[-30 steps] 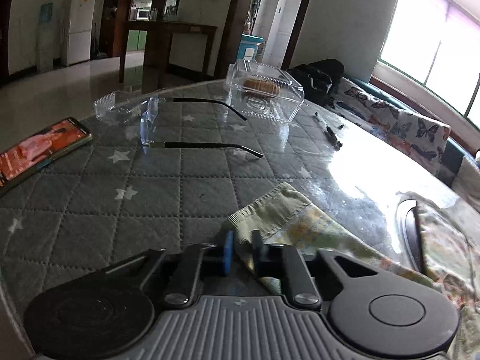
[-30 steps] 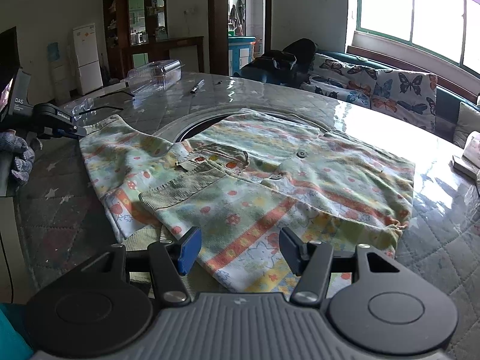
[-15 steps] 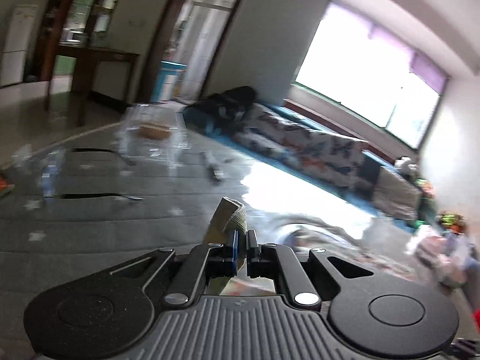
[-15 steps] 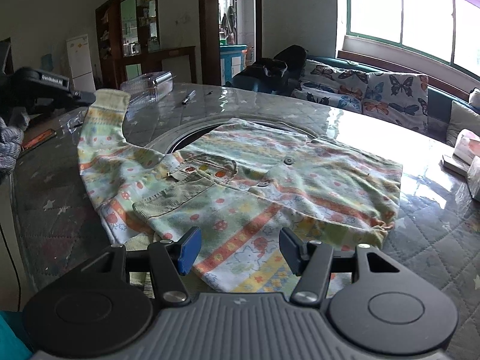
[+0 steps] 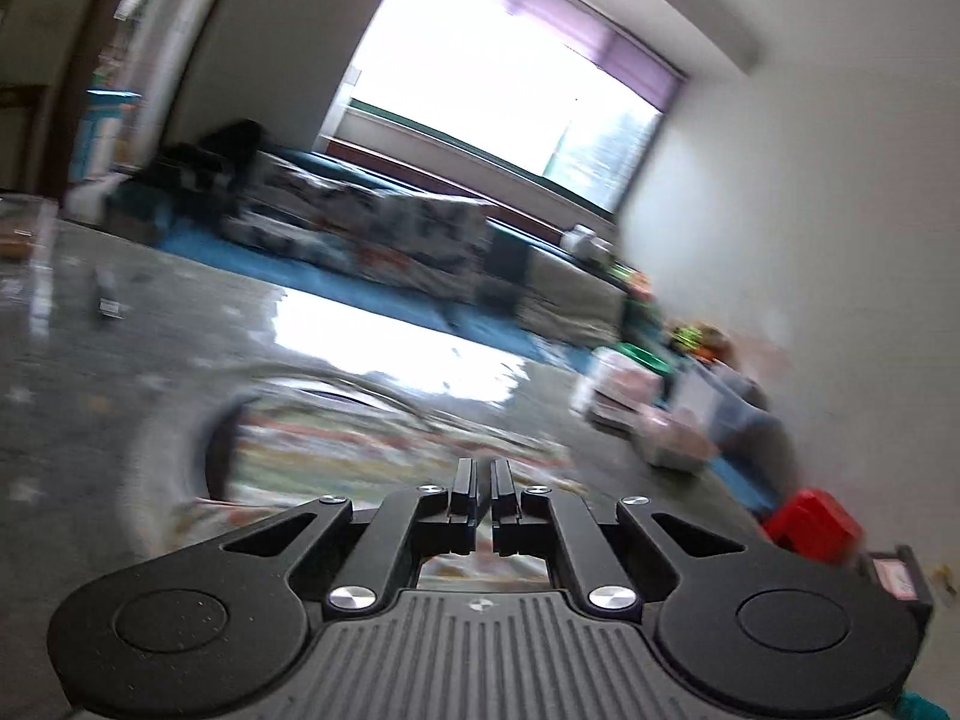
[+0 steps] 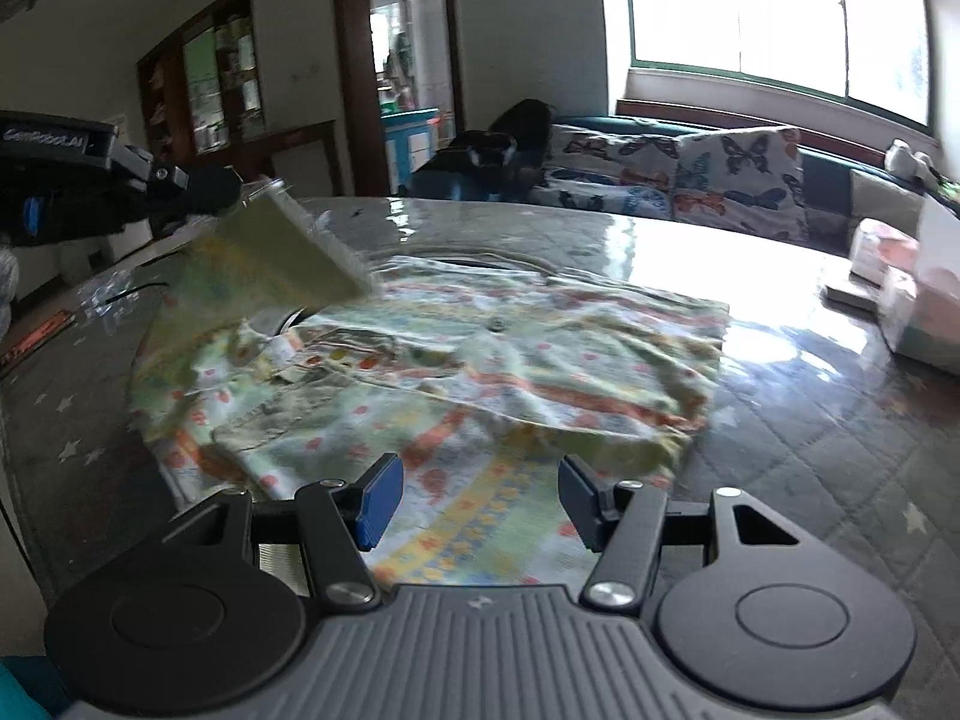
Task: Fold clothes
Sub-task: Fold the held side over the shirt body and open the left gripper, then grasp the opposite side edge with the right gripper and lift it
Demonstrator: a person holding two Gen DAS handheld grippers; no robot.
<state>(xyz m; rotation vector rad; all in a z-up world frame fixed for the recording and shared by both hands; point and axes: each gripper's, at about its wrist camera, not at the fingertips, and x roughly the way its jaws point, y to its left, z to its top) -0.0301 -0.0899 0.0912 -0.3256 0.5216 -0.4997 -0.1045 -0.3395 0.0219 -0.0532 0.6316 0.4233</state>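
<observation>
The right gripper (image 6: 474,495) hangs low over the near hem of a printed shirt (image 6: 480,372), its blue-padded fingers (image 6: 378,498) spread wide apart and holding nothing. The shirt lies spread on a quilted, star-patterned table (image 6: 810,450), partly over a dark round ring set in the tabletop. At the shirt's far left, the left gripper (image 6: 240,195) pinches a sleeve (image 6: 282,258) and holds it raised off the table and stretched over the shirt body. From the left wrist view, heavily blurred, that gripper's fingers (image 5: 465,483) stand pressed nearly together above the shirt (image 5: 360,444); the cloth between them cannot be made out there. Boxes (image 6: 912,294) sit at the table's right edge. Beyond the table runs a butterfly-print sofa (image 6: 690,174) under a bright window (image 6: 774,18).
</observation>
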